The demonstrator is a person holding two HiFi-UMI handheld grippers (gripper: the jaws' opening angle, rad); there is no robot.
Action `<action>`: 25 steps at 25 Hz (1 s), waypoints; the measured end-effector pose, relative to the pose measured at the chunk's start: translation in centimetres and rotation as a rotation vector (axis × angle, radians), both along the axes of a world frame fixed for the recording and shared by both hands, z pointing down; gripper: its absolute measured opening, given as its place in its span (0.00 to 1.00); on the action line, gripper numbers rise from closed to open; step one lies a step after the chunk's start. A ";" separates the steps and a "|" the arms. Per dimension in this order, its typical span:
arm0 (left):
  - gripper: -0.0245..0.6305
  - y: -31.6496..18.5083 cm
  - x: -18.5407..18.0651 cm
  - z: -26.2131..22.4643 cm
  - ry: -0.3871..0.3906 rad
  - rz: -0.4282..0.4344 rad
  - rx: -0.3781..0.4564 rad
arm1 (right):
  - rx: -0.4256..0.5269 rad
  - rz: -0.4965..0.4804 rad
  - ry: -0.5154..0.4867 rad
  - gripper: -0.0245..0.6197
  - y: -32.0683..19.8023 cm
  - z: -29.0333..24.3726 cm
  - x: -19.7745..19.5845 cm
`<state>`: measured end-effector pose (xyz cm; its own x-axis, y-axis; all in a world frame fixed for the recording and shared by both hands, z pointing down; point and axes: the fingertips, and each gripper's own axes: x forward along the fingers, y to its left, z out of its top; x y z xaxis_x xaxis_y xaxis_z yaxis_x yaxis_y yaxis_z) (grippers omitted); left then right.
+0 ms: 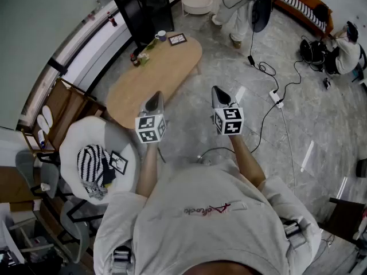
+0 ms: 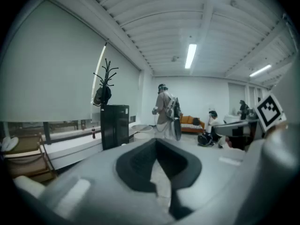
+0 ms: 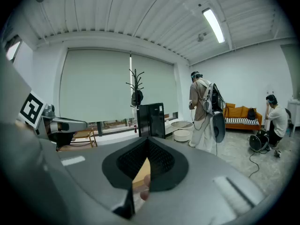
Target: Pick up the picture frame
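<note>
Table (image 1: 160, 76) oval, wooden — picture frame (image 1: 177, 39) seemingly at far end.

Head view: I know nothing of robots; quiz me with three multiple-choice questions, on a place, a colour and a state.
1. Where is the small dark-rimmed picture frame beside the mug?
A. far end of the oval light-wood table
B. orange sofa
C. floor

2. What colours stripe the cushion on the round white armchair?
A. red and yellow
B. black and white
C. blue and green

3. How are the left gripper and right gripper?
A. wide open
B. clamped on the frame
C. shut, empty

A: it lies by the mug at the table's far end.
B: black and white bands show.
C: each pair of jaws meets on nothing.
</note>
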<state>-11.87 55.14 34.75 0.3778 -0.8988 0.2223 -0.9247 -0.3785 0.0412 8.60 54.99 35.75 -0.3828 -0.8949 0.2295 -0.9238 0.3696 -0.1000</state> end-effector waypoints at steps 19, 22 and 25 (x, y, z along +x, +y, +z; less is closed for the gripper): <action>0.04 1.8 4.3 1.0 0.010 -0.013 -0.027 | -0.016 -0.058 -0.002 0.05 1.8 1.2 3.0; 0.04 2.2 5.6 1.6 0.009 -0.012 -0.032 | -0.022 -0.067 0.002 0.05 2.1 1.8 3.9; 0.04 2.6 6.4 2.2 0.009 -0.013 -0.039 | -0.027 -0.068 0.005 0.05 2.4 2.3 4.6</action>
<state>-5.43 57.76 36.98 0.3687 -0.8941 0.2542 -0.9289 -0.3648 0.0642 13.24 57.41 38.00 -0.4409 -0.8606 0.2550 -0.8974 0.4285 -0.1057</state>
